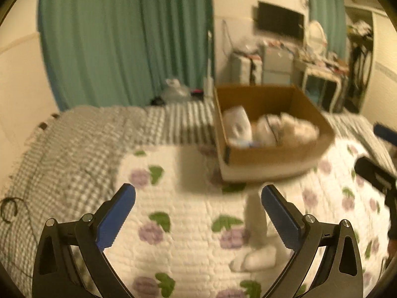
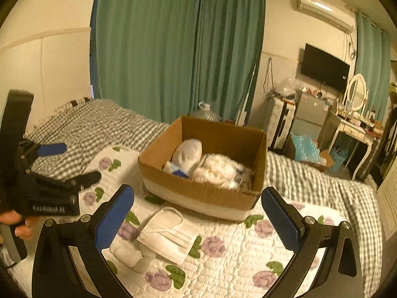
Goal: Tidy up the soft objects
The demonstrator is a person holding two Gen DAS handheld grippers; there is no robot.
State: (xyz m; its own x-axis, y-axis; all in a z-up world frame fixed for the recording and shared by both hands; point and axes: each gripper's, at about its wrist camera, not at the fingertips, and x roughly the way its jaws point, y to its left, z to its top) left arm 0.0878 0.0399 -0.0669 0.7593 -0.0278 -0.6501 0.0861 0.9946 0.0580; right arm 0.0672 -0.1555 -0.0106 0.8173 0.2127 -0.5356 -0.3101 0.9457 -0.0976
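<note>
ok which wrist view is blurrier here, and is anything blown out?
Left wrist view: heavy motion blur, the cardboard box and its contents smeared, the quilt soft. Right wrist view: sharper, face mask edges readable, only the box's white contents smeared; air conditioner glares bright. Both: warm yellow cast, fisheye bending, dark corner vignette.

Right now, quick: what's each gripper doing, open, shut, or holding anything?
Left gripper: open, holding nothing, above the floral quilt.
Right gripper: open, holding nothing, aimed toward the face mask lying before the cardboard box.
</note>
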